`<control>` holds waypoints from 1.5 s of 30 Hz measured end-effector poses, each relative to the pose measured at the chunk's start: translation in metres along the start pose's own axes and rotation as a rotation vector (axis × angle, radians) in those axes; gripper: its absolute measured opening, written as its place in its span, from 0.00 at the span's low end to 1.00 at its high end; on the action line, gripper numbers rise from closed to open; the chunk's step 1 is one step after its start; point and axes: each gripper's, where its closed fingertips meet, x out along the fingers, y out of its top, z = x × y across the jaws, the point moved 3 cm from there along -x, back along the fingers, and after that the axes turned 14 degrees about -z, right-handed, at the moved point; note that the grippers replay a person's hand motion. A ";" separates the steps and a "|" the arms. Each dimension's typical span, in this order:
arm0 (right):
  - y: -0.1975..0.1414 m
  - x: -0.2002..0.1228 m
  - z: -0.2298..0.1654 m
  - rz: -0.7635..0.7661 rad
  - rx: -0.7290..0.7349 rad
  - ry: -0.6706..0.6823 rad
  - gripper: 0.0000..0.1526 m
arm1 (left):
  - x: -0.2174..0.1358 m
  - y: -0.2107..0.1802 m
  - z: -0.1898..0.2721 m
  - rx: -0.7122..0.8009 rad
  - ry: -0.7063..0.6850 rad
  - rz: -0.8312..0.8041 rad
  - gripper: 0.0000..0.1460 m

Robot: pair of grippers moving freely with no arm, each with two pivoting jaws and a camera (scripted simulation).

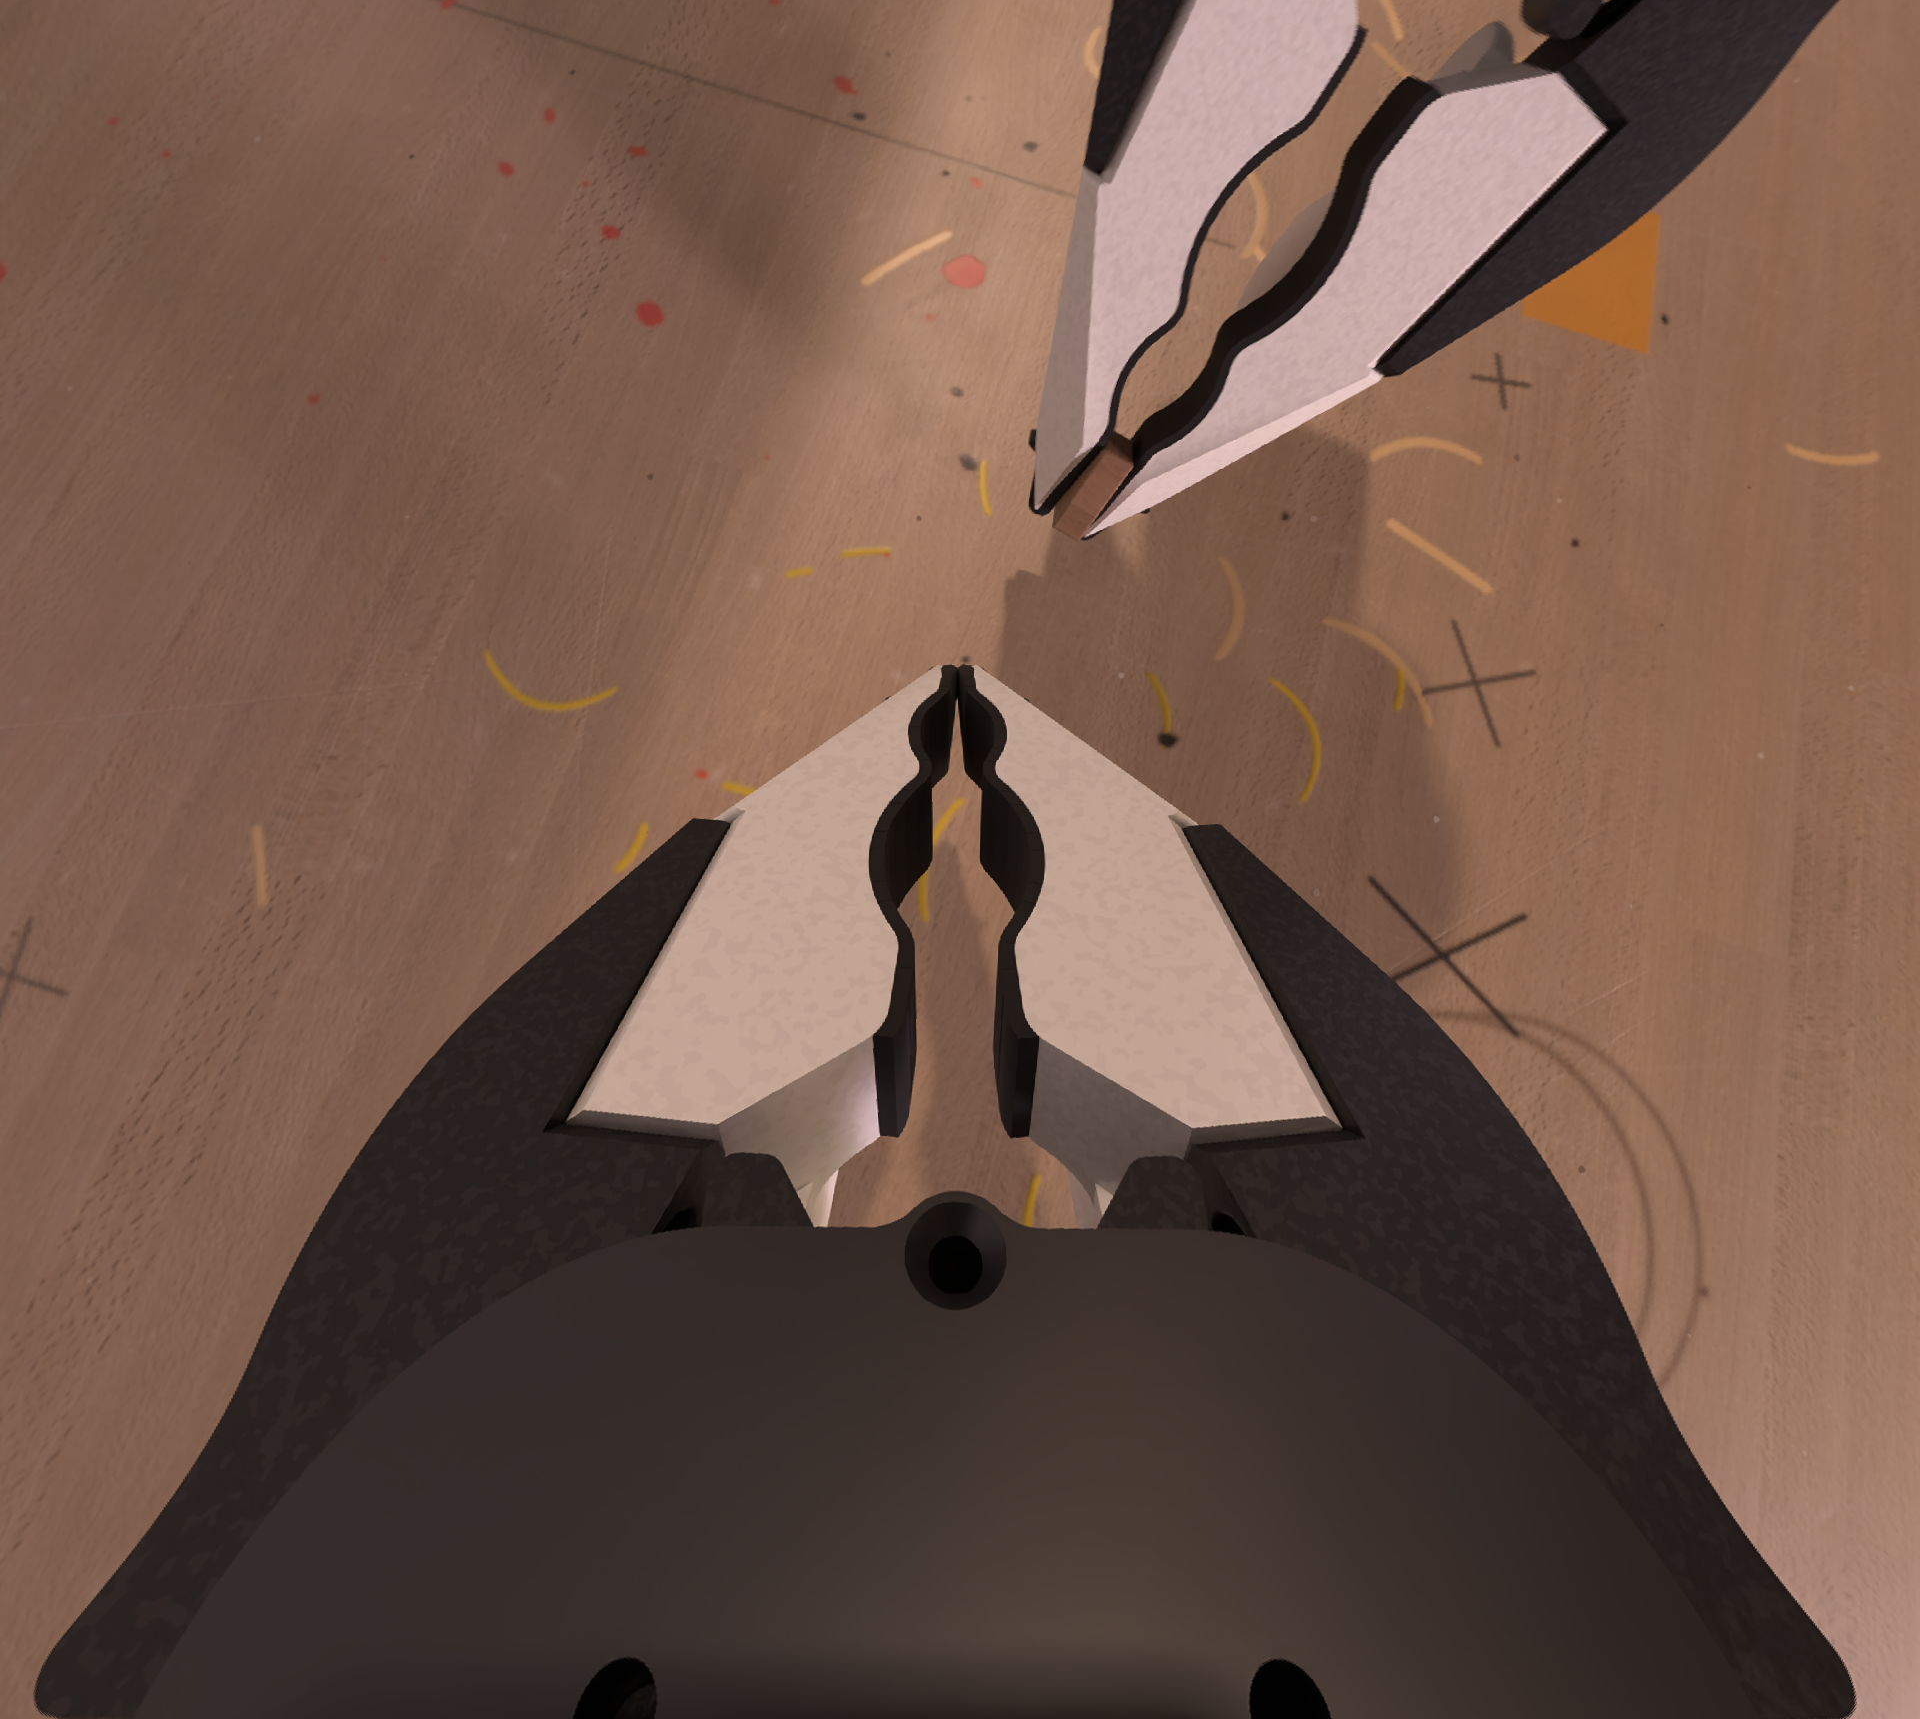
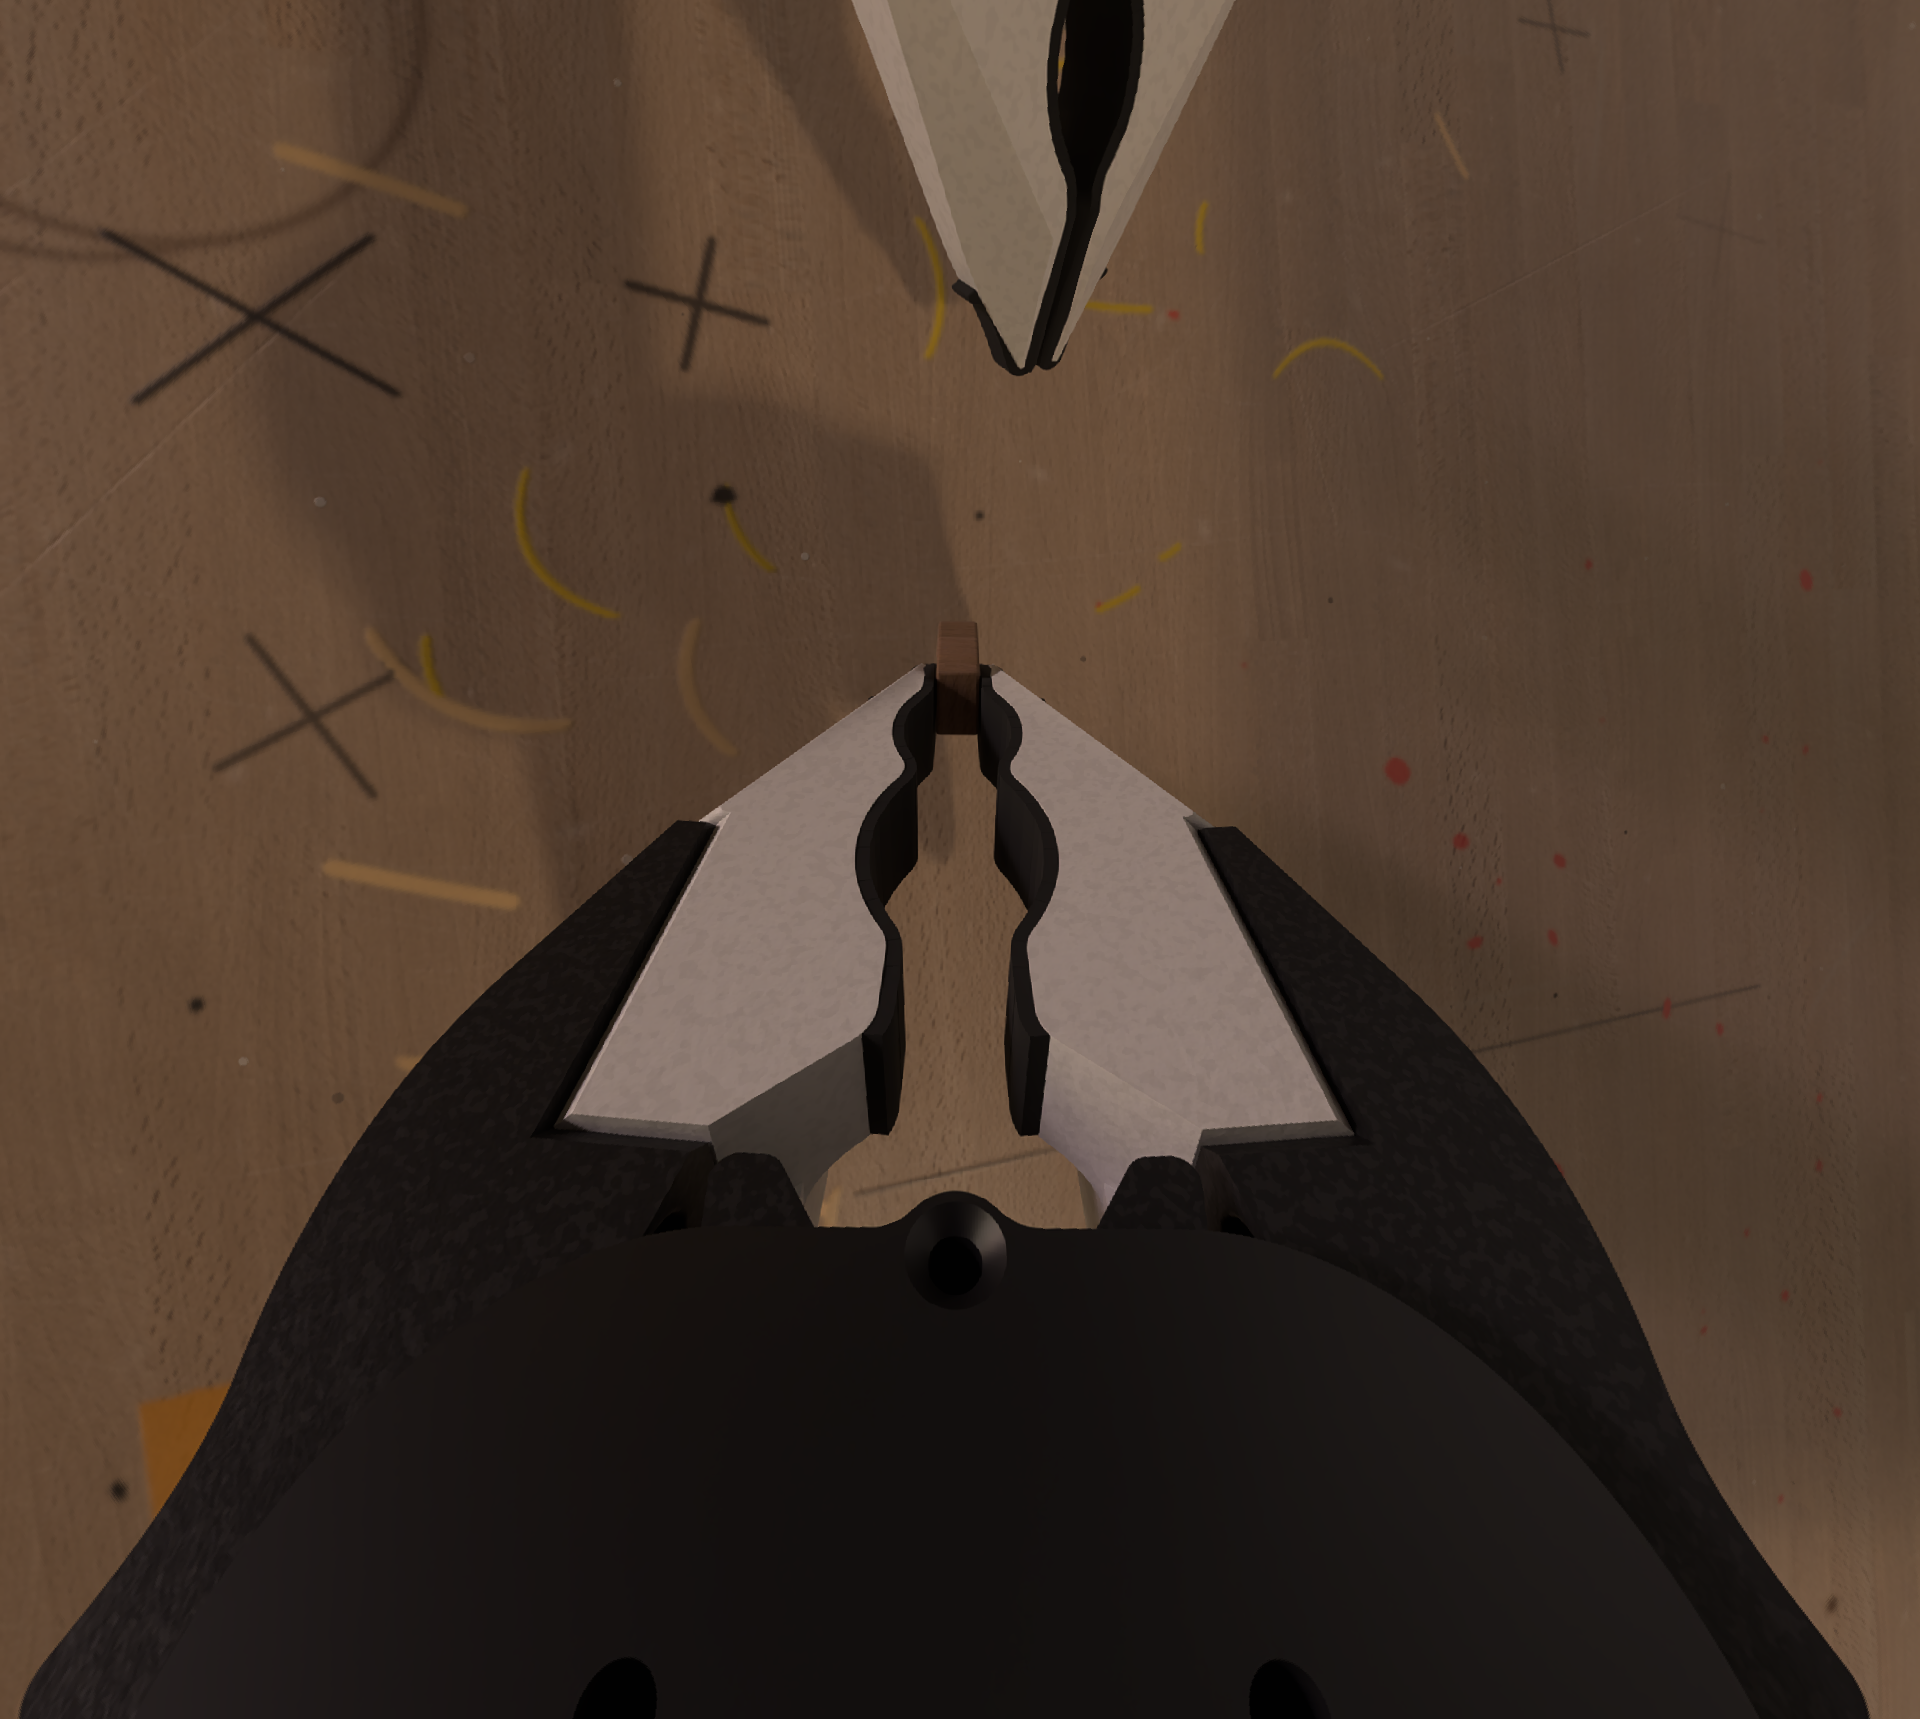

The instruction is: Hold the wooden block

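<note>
A small brown wooden block [image 2: 957, 682] is pinched between the tips of my right gripper [image 2: 958, 677], which is shut on it and holds it above the wooden table. In the left wrist view the same block [image 1: 1091, 493] shows at the tips of the right gripper [image 1: 1081, 500], at the upper right. My left gripper [image 1: 957, 675] is shut and empty, its tips pointing toward the block with a gap between them. It also shows in the right wrist view [image 2: 1029, 360], at the top, facing my right gripper.
The wooden table top [image 1: 416, 422] carries red paint specks, yellow curved marks and black pencil crosses [image 1: 1475, 682]. A flat orange patch [image 1: 1605, 293] lies on the table beyond the right gripper. Pencil circles [image 2: 208, 59] are drawn on the surface.
</note>
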 end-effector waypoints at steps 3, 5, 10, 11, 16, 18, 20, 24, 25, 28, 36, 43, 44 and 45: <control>0.002 -0.001 0.000 0.019 0.001 -0.013 0.04 | 0.000 -0.001 -0.003 -0.024 0.014 -0.022 0.00; 0.002 -0.002 0.001 0.025 -0.001 -0.024 0.04 | 0.001 -0.002 -0.003 -0.037 0.004 -0.030 0.00; 0.005 -0.003 0.002 0.060 0.009 -0.037 0.04 | 0.003 -0.005 -0.008 -0.109 -0.030 -0.096 0.00; 0.006 -0.003 0.002 0.066 0.011 -0.038 0.04 | 0.003 -0.006 -0.008 -0.125 -0.049 -0.111 0.00; 0.012 -0.004 0.001 0.097 0.007 -0.062 0.04 | 0.005 -0.012 -0.011 -0.186 -0.083 -0.230 0.00; 0.013 -0.004 0.002 0.108 0.007 -0.076 0.04 | 0.006 -0.013 -0.013 -0.194 -0.093 -0.268 0.00; 0.014 -0.005 0.003 0.123 0.009 -0.096 0.04 | 0.006 -0.014 -0.014 -0.205 -0.093 -0.278 0.00; 0.017 -0.007 0.004 0.152 0.023 -0.118 0.04 | 0.005 -0.016 -0.015 -0.231 -0.133 -0.276 0.00; 0.017 -0.006 0.004 0.155 0.029 -0.116 0.04 | 0.005 -0.017 -0.015 -0.237 -0.138 -0.271 0.00; 0.018 -0.005 0.004 0.168 0.056 -0.091 0.04 | 0.004 -0.017 -0.017 -0.232 -0.139 -0.263 0.00; 0.018 -0.001 0.003 0.161 0.088 -0.047 0.04 | -0.009 -0.018 -0.025 -0.163 -0.072 -0.175 0.13; 0.015 0.000 0.004 0.143 0.130 -0.010 0.04 | -0.027 -0.015 -0.024 -0.094 -0.027 -0.080 0.15; 0.015 -0.001 0.003 0.139 0.137 -0.004 0.04 | -0.029 -0.014 -0.022 -0.082 -0.018 -0.069 0.15; 0.015 -0.001 0.003 0.136 0.143 0.003 0.04 | -0.030 -0.013 -0.020 -0.072 -0.012 -0.062 0.13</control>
